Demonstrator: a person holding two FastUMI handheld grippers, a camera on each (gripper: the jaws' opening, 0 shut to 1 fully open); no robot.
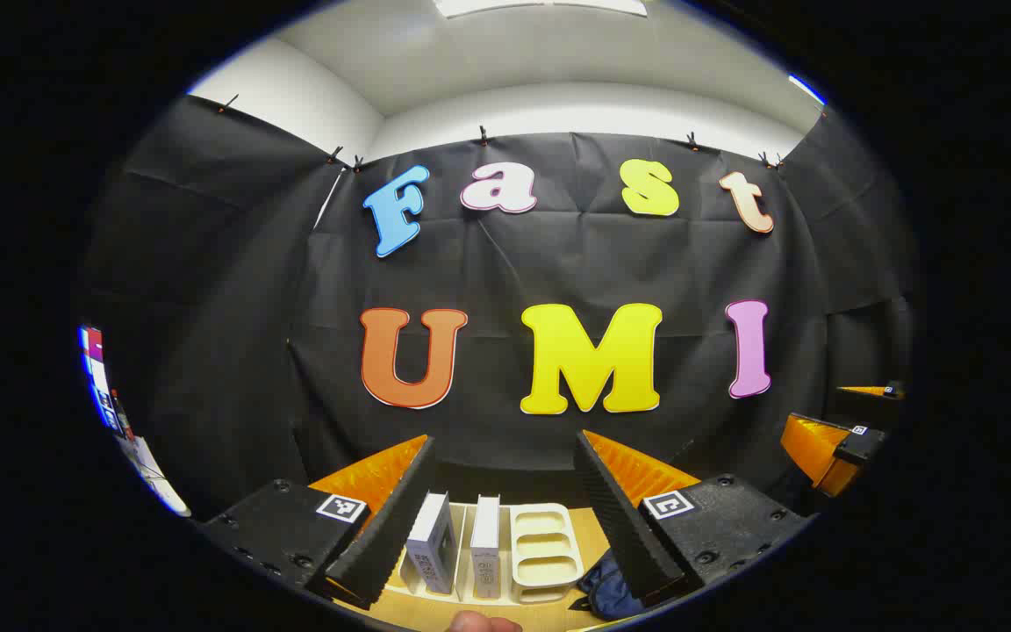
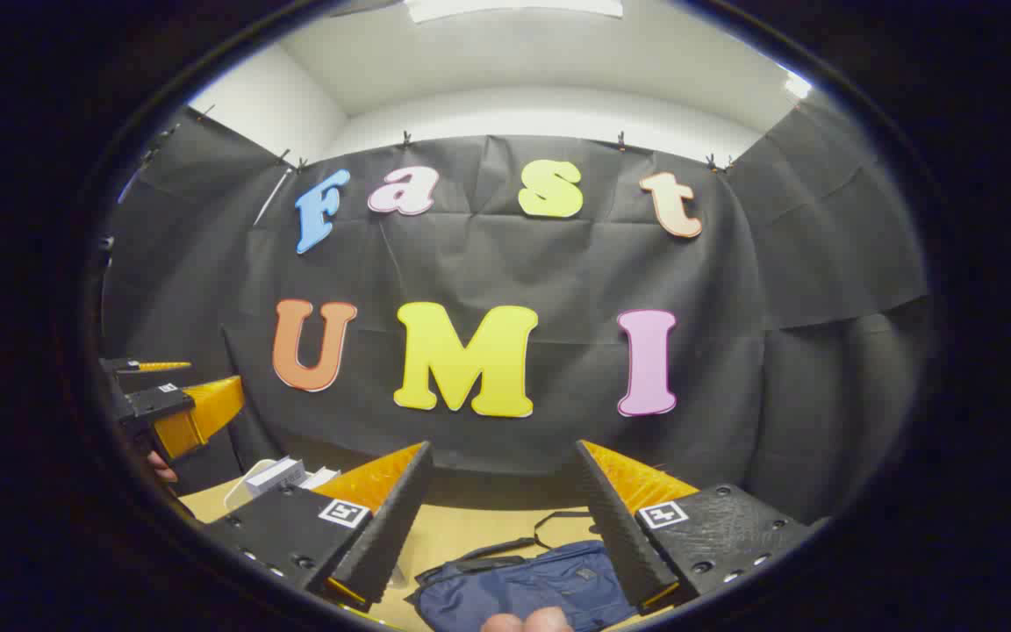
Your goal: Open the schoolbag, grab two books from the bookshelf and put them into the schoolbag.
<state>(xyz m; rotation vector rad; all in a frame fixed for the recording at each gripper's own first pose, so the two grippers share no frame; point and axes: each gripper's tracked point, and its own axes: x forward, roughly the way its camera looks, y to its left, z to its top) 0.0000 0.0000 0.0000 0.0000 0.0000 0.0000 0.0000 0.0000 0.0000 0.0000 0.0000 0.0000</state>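
Two white books [image 1: 457, 549] stand upright in a cream bookshelf rack [image 1: 549, 549] on the table, seen low between the fingers of my open left gripper [image 1: 503, 439], which hangs above and short of them. A corner of the dark blue schoolbag [image 1: 606, 592] lies right of the rack. In the right gripper view the schoolbag [image 2: 541, 584] lies flat with its strap trailing behind, below my open right gripper [image 2: 504, 445]; I cannot tell whether its zip is open. The books [image 2: 273, 474] sit at the left there. Neither gripper holds anything.
The wooden table [image 2: 470, 531] carries the rack and the bag. My right gripper [image 1: 856, 421] shows at the far right of the left gripper view, my left gripper [image 2: 181, 386] at the far left of the right gripper view. Black cloth walls close the booth.
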